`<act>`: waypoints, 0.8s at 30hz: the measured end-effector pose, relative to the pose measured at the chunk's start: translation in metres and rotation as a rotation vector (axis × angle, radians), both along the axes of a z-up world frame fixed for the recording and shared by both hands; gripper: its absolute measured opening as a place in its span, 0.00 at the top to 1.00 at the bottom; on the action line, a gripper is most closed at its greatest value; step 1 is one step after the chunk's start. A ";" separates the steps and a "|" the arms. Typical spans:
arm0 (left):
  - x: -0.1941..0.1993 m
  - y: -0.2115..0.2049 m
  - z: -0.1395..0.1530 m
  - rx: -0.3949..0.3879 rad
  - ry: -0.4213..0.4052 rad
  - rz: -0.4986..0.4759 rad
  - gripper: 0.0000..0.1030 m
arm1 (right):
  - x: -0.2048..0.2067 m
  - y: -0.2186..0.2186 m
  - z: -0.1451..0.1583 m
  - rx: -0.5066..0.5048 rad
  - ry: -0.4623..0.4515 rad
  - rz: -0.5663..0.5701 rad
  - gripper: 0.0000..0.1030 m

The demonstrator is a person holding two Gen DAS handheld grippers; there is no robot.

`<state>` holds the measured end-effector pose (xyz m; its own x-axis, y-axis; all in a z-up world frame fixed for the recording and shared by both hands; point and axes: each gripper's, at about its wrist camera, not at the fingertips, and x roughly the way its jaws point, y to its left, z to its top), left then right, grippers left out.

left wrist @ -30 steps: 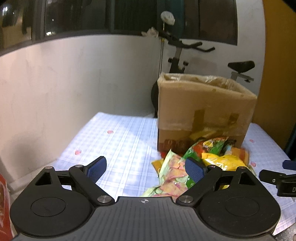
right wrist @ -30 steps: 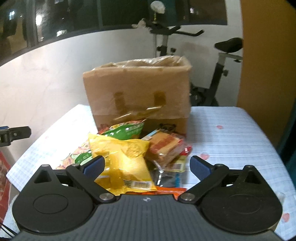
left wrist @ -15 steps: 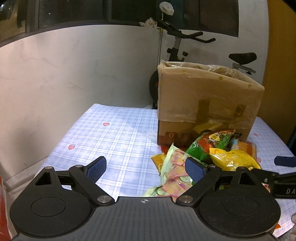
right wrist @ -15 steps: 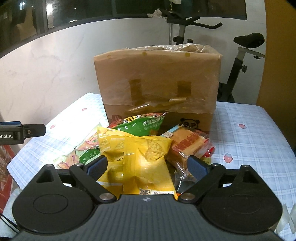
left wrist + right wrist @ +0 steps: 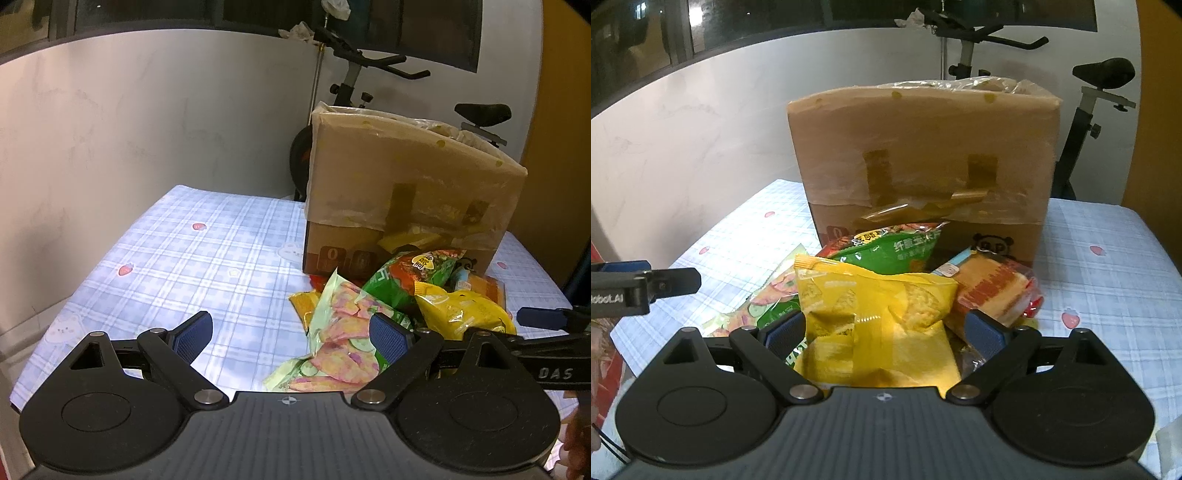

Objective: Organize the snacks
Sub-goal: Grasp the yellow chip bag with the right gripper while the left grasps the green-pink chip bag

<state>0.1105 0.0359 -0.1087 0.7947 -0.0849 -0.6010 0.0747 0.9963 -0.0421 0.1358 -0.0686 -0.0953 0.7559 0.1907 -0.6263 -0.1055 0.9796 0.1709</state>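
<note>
A pile of snack bags lies on the checked tablecloth (image 5: 203, 258) in front of a taped cardboard box (image 5: 923, 155). My right gripper (image 5: 882, 332) stands wide over the pile, and the yellow chip bag (image 5: 879, 306) lies between its fingers without the pads visibly pressing it. Behind it are a green bag (image 5: 894, 251) and an orange-red cake packet (image 5: 993, 291). My left gripper (image 5: 291, 334) is open above the cloth, its right finger at the edge of a pale green and pink bag (image 5: 340, 332). The box (image 5: 388, 192) stands behind.
A white wall runs along the table's left and far sides. An exercise bike (image 5: 362, 74) stands behind the box. The left half of the cloth is bare. Each gripper shows at the edge of the other's view, the left gripper (image 5: 646, 284) level with the pile.
Both grippers came closer to the pile and lower. The yellow bag now reaches between the right gripper's fingers. The right gripper's finger has come further into the left wrist view.
</note>
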 end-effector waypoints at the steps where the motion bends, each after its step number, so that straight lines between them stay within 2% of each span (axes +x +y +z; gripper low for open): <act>1: 0.001 0.001 -0.001 -0.004 0.001 0.001 0.09 | 0.002 0.002 -0.001 -0.007 0.004 0.003 0.08; 10: 0.005 0.001 -0.009 -0.030 0.019 -0.009 0.09 | 0.009 0.021 -0.017 -0.101 0.016 0.037 0.08; 15: 0.006 0.000 -0.013 -0.054 0.022 -0.035 0.09 | 0.007 0.020 -0.017 -0.101 0.003 0.039 0.16; 24: 0.001 -0.003 -0.025 -0.101 0.070 -0.073 0.09 | -0.013 0.010 0.001 -0.104 -0.092 -0.026 0.20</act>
